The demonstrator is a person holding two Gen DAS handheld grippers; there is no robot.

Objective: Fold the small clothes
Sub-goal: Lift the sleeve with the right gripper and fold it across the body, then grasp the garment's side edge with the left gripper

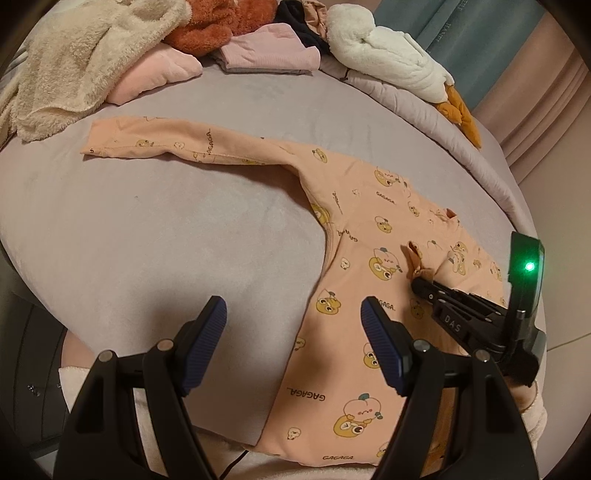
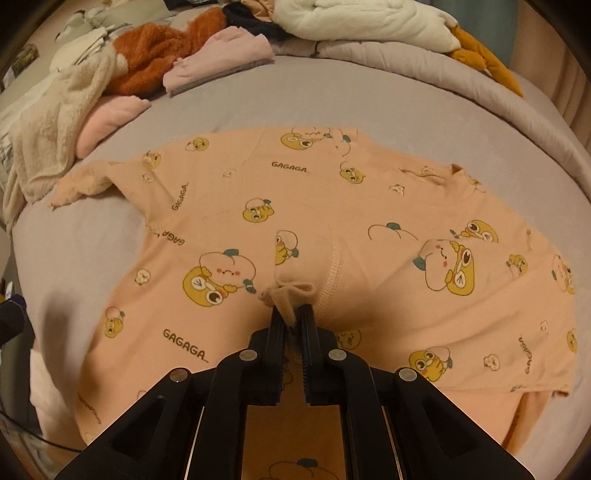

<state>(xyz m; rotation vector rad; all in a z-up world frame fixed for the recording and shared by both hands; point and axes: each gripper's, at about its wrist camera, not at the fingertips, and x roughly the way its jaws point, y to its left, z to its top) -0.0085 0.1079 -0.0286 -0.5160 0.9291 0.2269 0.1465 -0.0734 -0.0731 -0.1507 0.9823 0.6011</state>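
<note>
A small peach long-sleeved shirt [image 1: 354, 258] with yellow cartoon prints lies on the grey bed, and it also fills the right wrist view [image 2: 332, 229]. One sleeve [image 1: 155, 144] stretches flat to the far left. The other sleeve is folded over the body, and my right gripper [image 2: 291, 314] is shut on its cuff [image 2: 288, 291]; it also shows in the left wrist view [image 1: 419, 280]. My left gripper [image 1: 293, 314] is open and empty, above the shirt's left side edge near the hem.
A cream fleece garment [image 1: 74, 62], a pink garment [image 1: 159, 74], a rust plush item [image 1: 221, 26], a folded pink cloth [image 1: 269, 51] and a white plush duck [image 1: 388, 55] lie along the bed's far side. The bed's rolled quilt edge [image 1: 491, 173] runs on the right.
</note>
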